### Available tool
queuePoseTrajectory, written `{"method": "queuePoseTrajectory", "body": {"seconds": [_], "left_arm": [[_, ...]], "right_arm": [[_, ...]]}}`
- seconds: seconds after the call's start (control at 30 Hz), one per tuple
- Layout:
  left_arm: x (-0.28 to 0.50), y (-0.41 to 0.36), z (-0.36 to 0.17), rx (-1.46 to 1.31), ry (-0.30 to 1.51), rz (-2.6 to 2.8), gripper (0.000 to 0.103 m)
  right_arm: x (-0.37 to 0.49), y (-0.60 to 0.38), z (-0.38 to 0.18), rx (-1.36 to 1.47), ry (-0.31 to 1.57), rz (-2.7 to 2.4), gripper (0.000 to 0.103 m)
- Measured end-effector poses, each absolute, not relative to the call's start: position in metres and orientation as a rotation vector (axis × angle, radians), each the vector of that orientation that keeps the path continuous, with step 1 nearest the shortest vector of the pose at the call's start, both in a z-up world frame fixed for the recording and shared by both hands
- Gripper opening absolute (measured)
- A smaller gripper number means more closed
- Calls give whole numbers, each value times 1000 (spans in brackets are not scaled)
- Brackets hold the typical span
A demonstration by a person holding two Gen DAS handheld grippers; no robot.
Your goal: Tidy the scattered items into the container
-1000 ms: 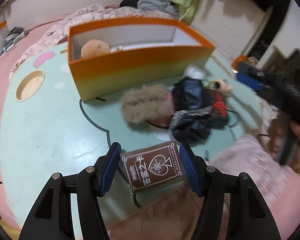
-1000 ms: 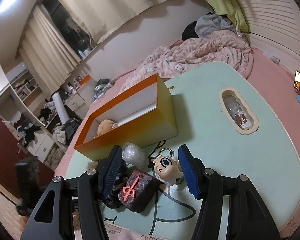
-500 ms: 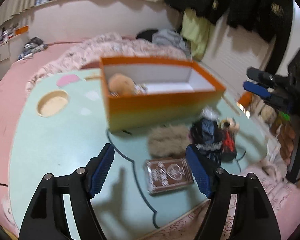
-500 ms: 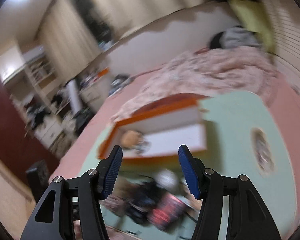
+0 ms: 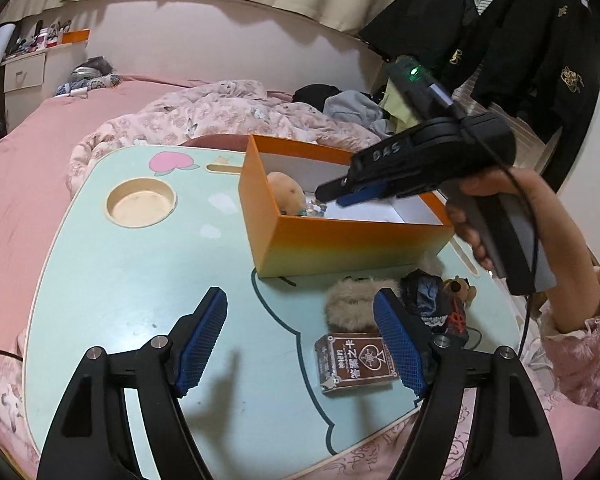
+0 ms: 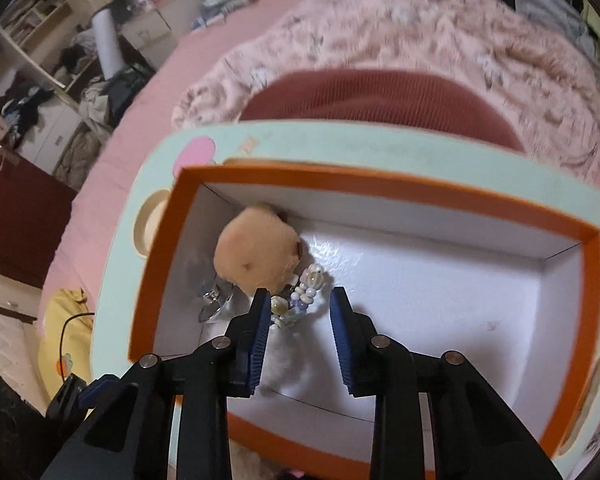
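Note:
An orange box (image 5: 340, 248) stands on the mint-green table (image 5: 140, 280). Inside it lie a tan plush ball (image 6: 256, 252), a bead bracelet (image 6: 300, 300) and a clear shiny piece (image 6: 214, 300). My right gripper (image 6: 298, 320) is open and empty, pointing down into the box over the beads; it also shows in the left wrist view (image 5: 340, 196). My left gripper (image 5: 300, 336) is open and empty above the table. A brown card box (image 5: 356, 362) lies by its right finger. A furry brown item (image 5: 352, 304), a dark bundle (image 5: 428, 300) and a small plush toy (image 5: 462, 286) lie in front of the orange box.
A round cup hole (image 5: 140, 204) is sunk in the table's left part. Pink bedding (image 5: 220, 112) surrounds the table. Black clothes (image 5: 520, 40) hang at the back right. A black cable (image 5: 474, 334) runs by the loose items.
My left gripper pulled back and up from the card box, which stays on the table. My right gripper swung from the loose items to above the orange box.

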State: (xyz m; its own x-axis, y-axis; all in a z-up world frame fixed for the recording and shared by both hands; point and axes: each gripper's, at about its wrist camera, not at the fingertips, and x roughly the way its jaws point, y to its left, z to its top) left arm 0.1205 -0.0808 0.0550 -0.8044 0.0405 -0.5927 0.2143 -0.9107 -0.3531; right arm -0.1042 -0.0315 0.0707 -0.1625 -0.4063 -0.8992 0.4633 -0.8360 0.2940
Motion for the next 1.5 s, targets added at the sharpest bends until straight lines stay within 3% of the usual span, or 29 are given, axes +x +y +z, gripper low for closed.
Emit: {"method": "queuePoseTrajectory", "body": {"seconds": [0.1,0.23,0.47,0.87,1.4,1.5], "left_arm": [[122,-83,54,942,625,-2822,76],[123,-82,55,942,612,-2823,76],[124,-82,56,937,616,-2827,76],[124,-81,56,936,621,-2824,76],[117,-67,58,963,593,-2839,76],[117,-66,62,950,587,-2843,76]], "right_arm": [[-107,-34,63,1560,82,-2034,26],[-106,-36,61,1536,67,-2002,9],[-104,-19,74,1435,-19,-2042,9],[-30,73,175,1062,-146,-2110,9],[16,80,95,1167,-182,-2008,10],[22,81,98,1127,-191,-2033,21]]}}
